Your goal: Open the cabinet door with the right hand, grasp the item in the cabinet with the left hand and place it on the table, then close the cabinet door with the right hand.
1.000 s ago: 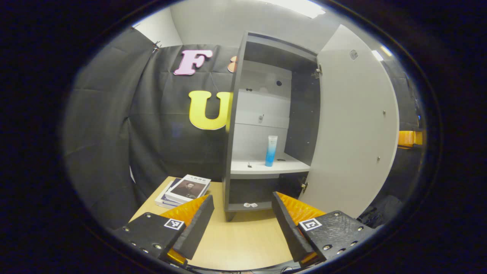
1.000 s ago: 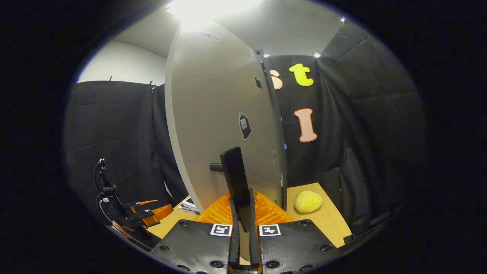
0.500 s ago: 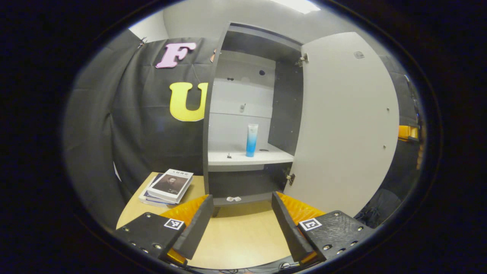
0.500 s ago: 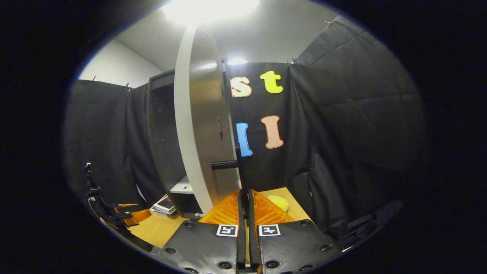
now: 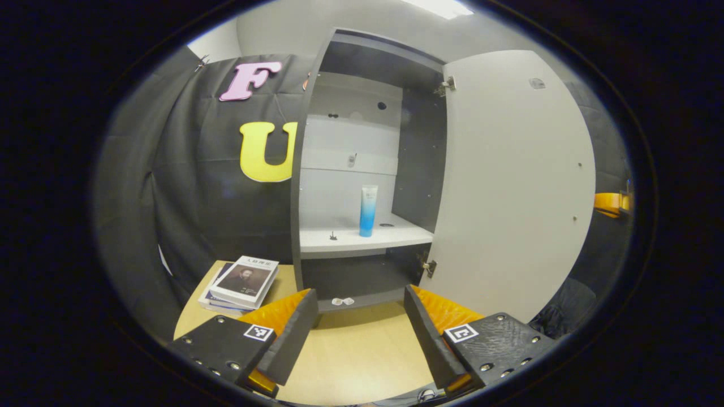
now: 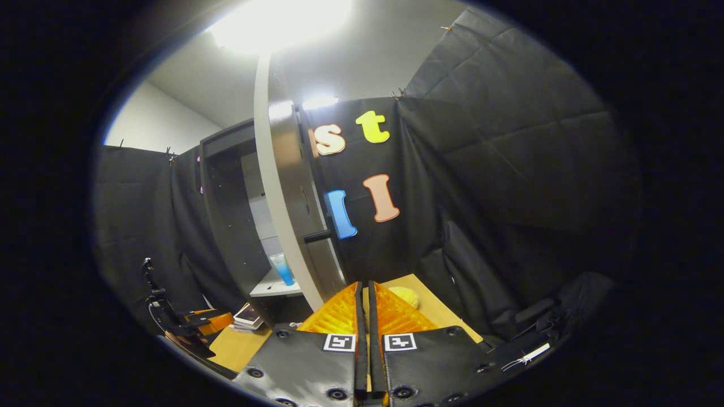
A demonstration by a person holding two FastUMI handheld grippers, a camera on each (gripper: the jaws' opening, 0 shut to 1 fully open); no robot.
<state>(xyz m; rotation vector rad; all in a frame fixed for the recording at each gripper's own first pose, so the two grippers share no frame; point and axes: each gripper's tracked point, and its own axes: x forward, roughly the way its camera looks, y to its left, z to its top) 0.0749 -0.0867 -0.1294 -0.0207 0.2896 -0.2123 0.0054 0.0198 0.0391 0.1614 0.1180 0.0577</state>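
Note:
The grey cabinet stands on the wooden table with its pale door swung wide to the right. A blue-and-white tube stands upright on the white shelf inside. My left gripper is open, low over the table in front of the cabinet and well short of the tube. In the right gripper view the door is seen edge-on, and its dark handle sticks out above and left of my right gripper. That gripper is shut with nothing visible between its fingers. The tube shows past the door edge.
A stack of books lies on the table left of the cabinet. A yellow lumpy object sits on the table to the right of the door. The left gripper shows low at the left in the right gripper view. Black cloth walls close in all around.
The door swung further open. The handle, which stood between the right fingers, now sits up and left of them. The left gripper drifted slightly, still open.

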